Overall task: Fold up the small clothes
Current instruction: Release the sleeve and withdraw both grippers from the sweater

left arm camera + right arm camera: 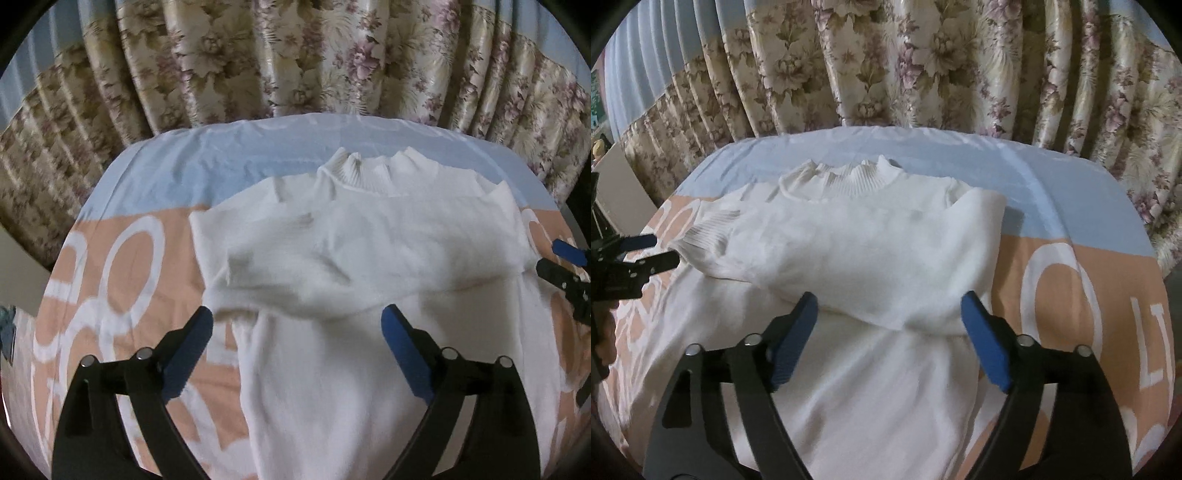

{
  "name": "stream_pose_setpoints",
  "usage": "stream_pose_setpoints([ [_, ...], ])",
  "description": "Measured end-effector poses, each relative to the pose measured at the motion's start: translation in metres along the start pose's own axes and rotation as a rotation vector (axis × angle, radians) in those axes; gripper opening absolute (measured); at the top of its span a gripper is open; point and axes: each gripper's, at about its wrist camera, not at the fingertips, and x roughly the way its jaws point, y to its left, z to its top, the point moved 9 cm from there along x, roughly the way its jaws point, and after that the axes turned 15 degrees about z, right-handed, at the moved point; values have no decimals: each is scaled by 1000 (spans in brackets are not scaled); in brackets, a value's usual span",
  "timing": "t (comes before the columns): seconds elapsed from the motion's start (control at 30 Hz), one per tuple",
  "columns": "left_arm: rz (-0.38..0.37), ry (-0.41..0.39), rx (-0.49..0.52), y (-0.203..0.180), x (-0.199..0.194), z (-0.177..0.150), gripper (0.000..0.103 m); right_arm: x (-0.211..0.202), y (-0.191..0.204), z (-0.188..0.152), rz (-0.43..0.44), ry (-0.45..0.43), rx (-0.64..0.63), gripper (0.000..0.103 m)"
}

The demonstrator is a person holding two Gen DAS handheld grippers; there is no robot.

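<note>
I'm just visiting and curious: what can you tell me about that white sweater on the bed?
The white sweater is a soft knit with a ribbed, wavy high collar and a ribbed cuff. It lies flat on the peach-and-blue bedsheet, collar toward the curtain, both sleeves folded across the chest. Nothing grips it.

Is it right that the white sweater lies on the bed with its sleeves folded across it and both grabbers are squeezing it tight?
Not quite. The white sweater does lie on the bed with sleeves folded across, but the left gripper and right gripper are both open, pinching nothing. Each wrist view shows its own jaws spread wide.
</note>
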Motion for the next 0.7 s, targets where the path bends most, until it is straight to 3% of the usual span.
stream_pose_setpoints([
  [0.03,12,5,-9,2,-1,-2,100,-2,2,-1,-14,-6,-4,90],
  [0.23,79,-1,-39,18,-14,-18,100,-19,12,-8,-126,-16,-33,100],
  [0.57,90,-91,-59,32,-55,-33,100,-47,20,-20,-139,-40,64,100],
  [0.7,51,-61,-59,29,-62,-46,100,-59,27,-28,-101,-44,82,100],
])
